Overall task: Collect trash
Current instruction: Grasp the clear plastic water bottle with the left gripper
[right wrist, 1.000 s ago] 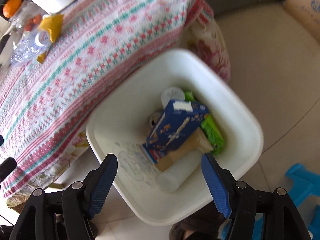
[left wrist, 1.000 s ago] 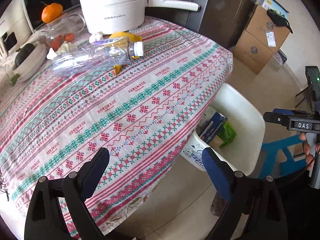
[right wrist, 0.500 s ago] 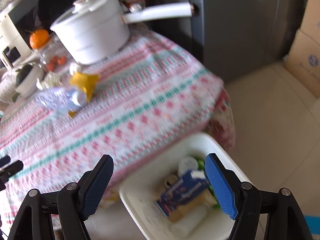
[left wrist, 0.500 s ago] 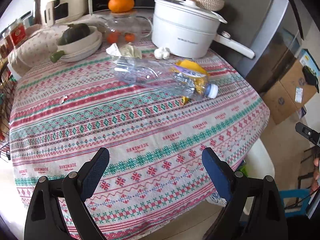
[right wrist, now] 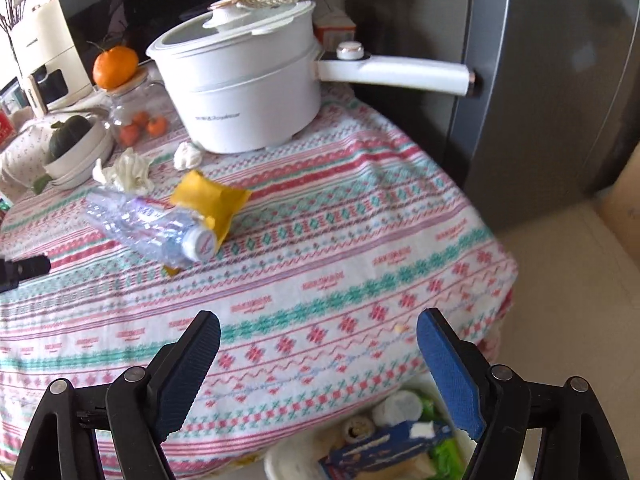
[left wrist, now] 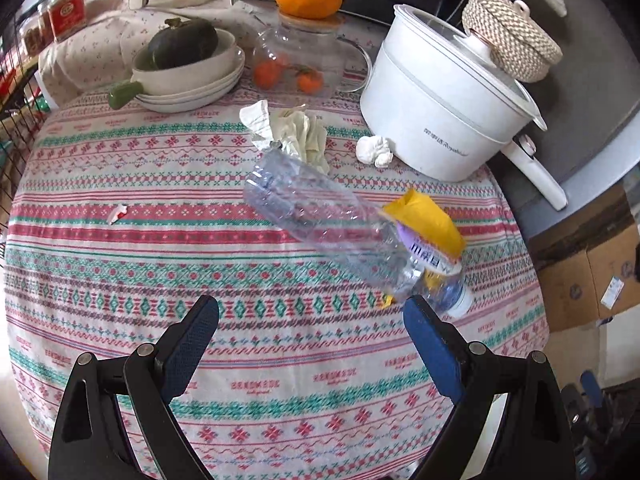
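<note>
A crushed clear plastic bottle [left wrist: 340,228] lies on the patterned tablecloth [left wrist: 160,264], over a yellow wrapper [left wrist: 428,224]. A crumpled tissue [left wrist: 296,132] and a small white wad [left wrist: 374,151] lie behind it. My left gripper [left wrist: 312,336] is open and empty, just short of the bottle. My right gripper [right wrist: 320,360] is open and empty over the table edge; the bottle [right wrist: 152,224] and wrapper [right wrist: 208,200] show to its far left. The white trash bin [right wrist: 288,460] holds a blue carton [right wrist: 384,448] and other trash.
A white electric pot [left wrist: 444,112] with a long handle [right wrist: 396,74], a glass jar with oranges [left wrist: 300,60], a bowl with a squash [left wrist: 184,64] and appliances stand at the back. A tiny paper scrap [left wrist: 118,213] lies left. Cardboard boxes [left wrist: 592,276] sit on the floor.
Both grippers have swung up from the bin toward the tabletop. The left one has come closer to the bottle. Both have stayed open.
</note>
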Motion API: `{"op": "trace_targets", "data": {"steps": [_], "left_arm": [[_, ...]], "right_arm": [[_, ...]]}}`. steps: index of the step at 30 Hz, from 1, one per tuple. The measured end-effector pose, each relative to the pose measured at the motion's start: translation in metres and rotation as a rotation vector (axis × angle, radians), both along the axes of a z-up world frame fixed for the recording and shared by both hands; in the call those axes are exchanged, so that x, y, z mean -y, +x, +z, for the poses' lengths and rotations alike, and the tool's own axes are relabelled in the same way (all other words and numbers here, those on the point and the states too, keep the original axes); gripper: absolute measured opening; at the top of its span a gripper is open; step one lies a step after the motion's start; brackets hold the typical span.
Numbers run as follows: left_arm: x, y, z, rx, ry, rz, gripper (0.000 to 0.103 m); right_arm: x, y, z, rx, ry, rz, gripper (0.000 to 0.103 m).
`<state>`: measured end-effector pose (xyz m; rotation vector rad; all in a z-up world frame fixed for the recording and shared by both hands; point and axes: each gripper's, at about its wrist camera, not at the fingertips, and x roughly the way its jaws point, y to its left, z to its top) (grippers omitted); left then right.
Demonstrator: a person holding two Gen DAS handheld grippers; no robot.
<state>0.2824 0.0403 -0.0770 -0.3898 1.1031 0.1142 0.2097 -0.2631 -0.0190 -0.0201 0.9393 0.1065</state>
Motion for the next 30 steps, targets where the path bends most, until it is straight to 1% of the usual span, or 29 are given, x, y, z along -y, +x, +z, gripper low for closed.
{"op": "trace_targets", "data": {"steps": [3, 6, 8, 10, 12, 14, 18, 20, 21, 23, 26, 27, 30], "left_arm": [[0.014, 0.029, -0.006, -0.023, -0.05, 0.043, 0.095], [0.028, 0.05, -0.018, -0.065, -0.072, 0.086, 0.095], [0.036, 0.061, -0.026, -0.085, -0.067, 0.12, 0.095], [0.042, 0.069, -0.034, -0.098, -0.045, 0.151, 0.095], [0.048, 0.077, -0.04, -0.116, -0.009, 0.166, 0.095], [0.048, 0.08, -0.043, -0.109, 0.003, 0.175, 0.095], [0.046, 0.08, -0.048, -0.1, -0.014, 0.163, 0.095], [0.042, 0.079, -0.051, -0.114, -0.016, 0.147, 0.095], [0.04, 0.078, -0.053, -0.124, -0.025, 0.132, 0.094], [0.032, 0.071, -0.058, -0.14, -0.066, 0.113, 0.093], [0.017, 0.057, -0.063, -0.184, -0.123, 0.077, 0.083], [0.013, 0.053, -0.063, -0.192, -0.129, 0.062, 0.08], [-0.001, 0.038, -0.059, -0.188, -0.147, 0.01, 0.076]], "right_arm": [[0.006, 0.005, -0.003, 0.009, -0.05, -0.019, 0.084], [0.015, 0.01, -0.008, -0.006, -0.05, -0.031, 0.084], [0.021, 0.011, -0.009, -0.014, -0.046, -0.04, 0.084], [0.026, 0.011, -0.01, -0.014, -0.05, -0.042, 0.084], [0.03, 0.01, -0.011, -0.012, -0.057, -0.044, 0.084], [0.034, 0.01, -0.012, -0.013, -0.059, -0.044, 0.084], [0.04, 0.01, -0.012, -0.017, -0.057, -0.048, 0.084], [0.042, 0.01, -0.012, -0.016, -0.054, -0.051, 0.084], [0.043, 0.01, -0.012, -0.017, -0.052, -0.053, 0.084], [0.044, 0.011, -0.013, -0.022, -0.044, -0.057, 0.084], [0.043, 0.012, -0.014, -0.036, -0.02, -0.058, 0.084], [0.041, 0.012, -0.014, -0.038, -0.013, -0.055, 0.084], [0.035, 0.009, -0.013, -0.035, -0.011, -0.041, 0.084]]}}
